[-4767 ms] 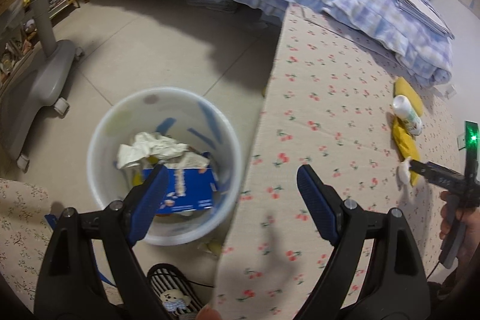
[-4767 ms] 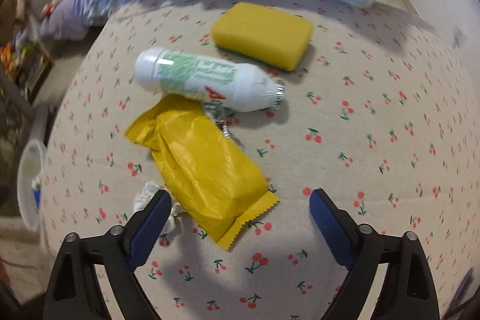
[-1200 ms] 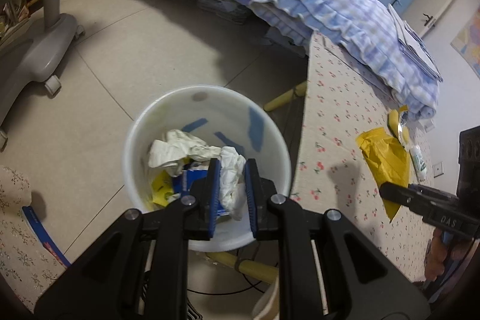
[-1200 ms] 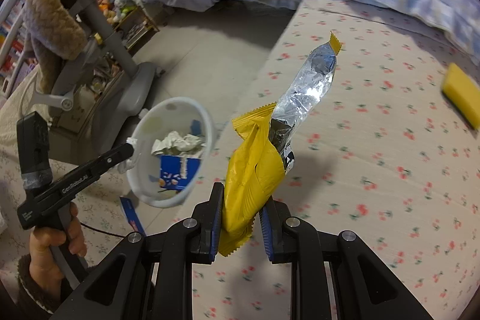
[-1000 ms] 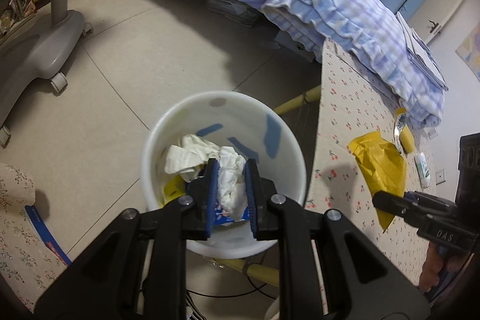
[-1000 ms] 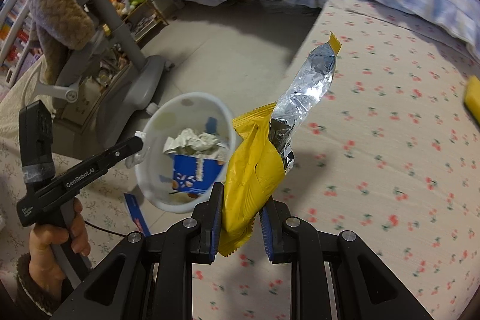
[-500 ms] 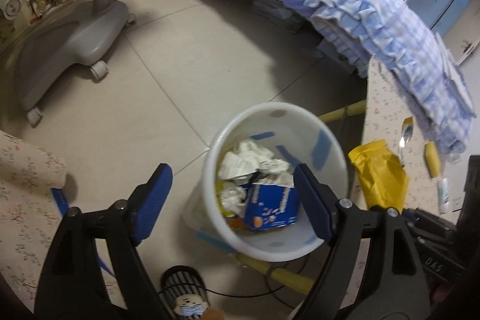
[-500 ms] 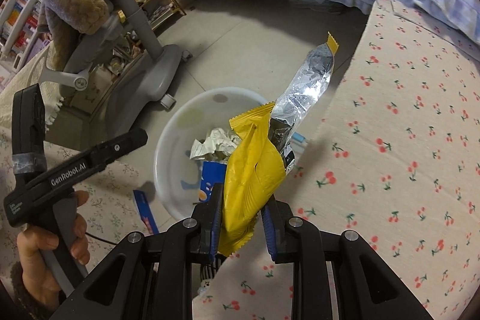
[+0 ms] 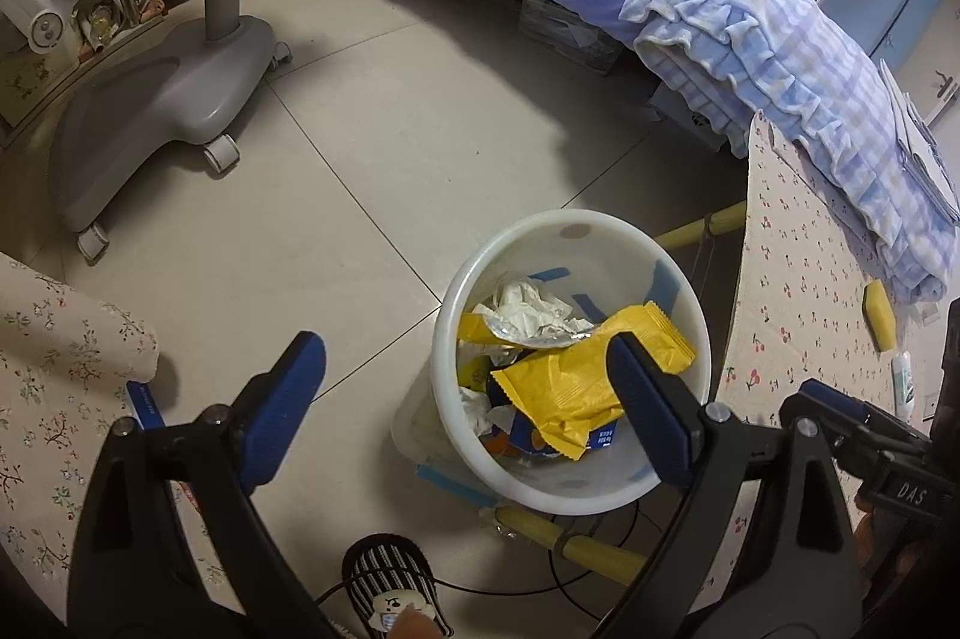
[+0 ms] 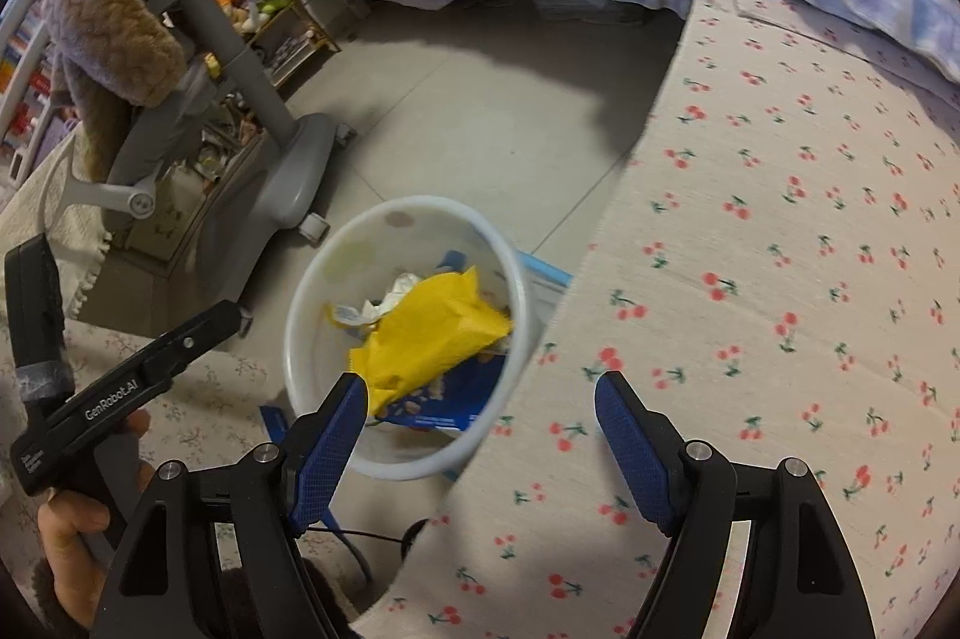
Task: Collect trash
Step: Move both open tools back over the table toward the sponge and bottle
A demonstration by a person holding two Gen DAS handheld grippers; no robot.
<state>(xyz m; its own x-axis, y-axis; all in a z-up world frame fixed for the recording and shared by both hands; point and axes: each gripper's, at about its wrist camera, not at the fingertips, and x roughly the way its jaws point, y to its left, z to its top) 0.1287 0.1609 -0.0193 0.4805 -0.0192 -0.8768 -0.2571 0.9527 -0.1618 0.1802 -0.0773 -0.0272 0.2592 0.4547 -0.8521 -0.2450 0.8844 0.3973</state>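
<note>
Both the left gripper (image 9: 468, 399) and right gripper (image 10: 480, 435) are spreading, empty, their fingers partly hiding the white bin (image 9: 600, 225) and yellow wrapper (image 9: 558, 387).

Both the left gripper (image 9: 465, 414) and the right gripper (image 10: 477, 450) have black arms, silver screws and blue ribbed pads; white lettering marks the left's handle.
</note>
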